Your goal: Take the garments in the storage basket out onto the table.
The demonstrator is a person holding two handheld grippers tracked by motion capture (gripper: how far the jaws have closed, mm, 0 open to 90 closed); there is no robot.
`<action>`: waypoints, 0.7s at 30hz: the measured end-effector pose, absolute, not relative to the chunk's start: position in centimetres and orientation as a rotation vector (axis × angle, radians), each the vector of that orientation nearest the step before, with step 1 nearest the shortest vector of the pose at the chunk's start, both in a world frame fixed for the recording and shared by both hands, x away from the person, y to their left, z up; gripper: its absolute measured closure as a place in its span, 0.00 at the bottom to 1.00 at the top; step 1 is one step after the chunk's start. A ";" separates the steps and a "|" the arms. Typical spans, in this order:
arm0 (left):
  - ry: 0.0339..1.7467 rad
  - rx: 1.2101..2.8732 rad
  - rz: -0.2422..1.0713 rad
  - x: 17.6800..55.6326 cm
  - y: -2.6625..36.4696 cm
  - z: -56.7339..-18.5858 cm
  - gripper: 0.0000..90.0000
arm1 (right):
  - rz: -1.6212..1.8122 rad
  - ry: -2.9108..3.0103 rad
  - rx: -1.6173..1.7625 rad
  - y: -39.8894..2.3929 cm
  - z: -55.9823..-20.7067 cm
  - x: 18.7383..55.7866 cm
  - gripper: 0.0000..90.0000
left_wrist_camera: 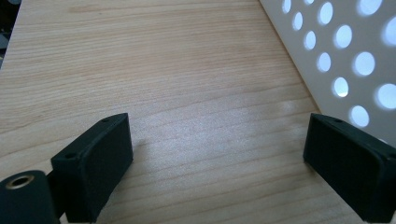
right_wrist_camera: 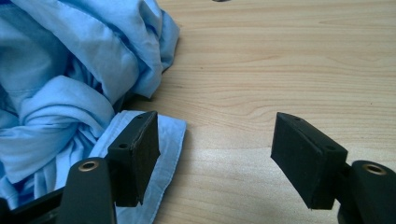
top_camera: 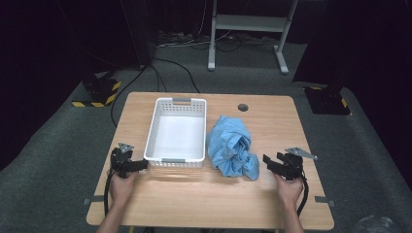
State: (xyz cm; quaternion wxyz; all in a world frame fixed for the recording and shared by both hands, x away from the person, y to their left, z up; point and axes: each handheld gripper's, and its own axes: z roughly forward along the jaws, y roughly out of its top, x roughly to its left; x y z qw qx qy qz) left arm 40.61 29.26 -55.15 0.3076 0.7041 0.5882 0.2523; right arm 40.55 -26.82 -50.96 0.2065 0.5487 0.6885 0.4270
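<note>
Left claw (top_camera: 141, 165) open, empty, beside the white basket (top_camera: 176, 129) wall. Basket holds nothing. Blue cloth (top_camera: 232, 147) crumpled on table (top_camera: 204, 199), just left of open right claw (top_camera: 270, 162) (edge under one jaw). Nothing gripped; all remains.

The table (top_camera: 209, 194) was pale wood with rounded corners and a small round hole (top_camera: 243, 107) near its far edge. A white perforated basket (top_camera: 160, 121) stood on it, just beside the left hand-held gripper (top_camera: 138, 165), its holed wall close by that gripper's right jaw. A crumpled blue cloth (top_camera: 231, 148) lay on the table beside the basket, between it and the right hand-held gripper (top_camera: 269, 162); a flat edge of the cloth lay under that gripper's left jaw. Bare wood stretched between both grippers' parted jaws.
</note>
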 end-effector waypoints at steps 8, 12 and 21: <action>1.555 1.862 0.667 40.6 29.3 -55.2 0.09 | 1.131 1.926 1.547 -26.5 -51.8 41.1 0.36; 1.556 1.862 0.667 40.6 29.3 -55.2 0.09 | 1.106 1.931 1.558 -26.3 -52.3 41.3 0.36; 1.556 1.862 0.667 40.6 29.3 -55.2 0.09 | 1.073 1.936 1.566 -26.0 -52.9 41.6 0.36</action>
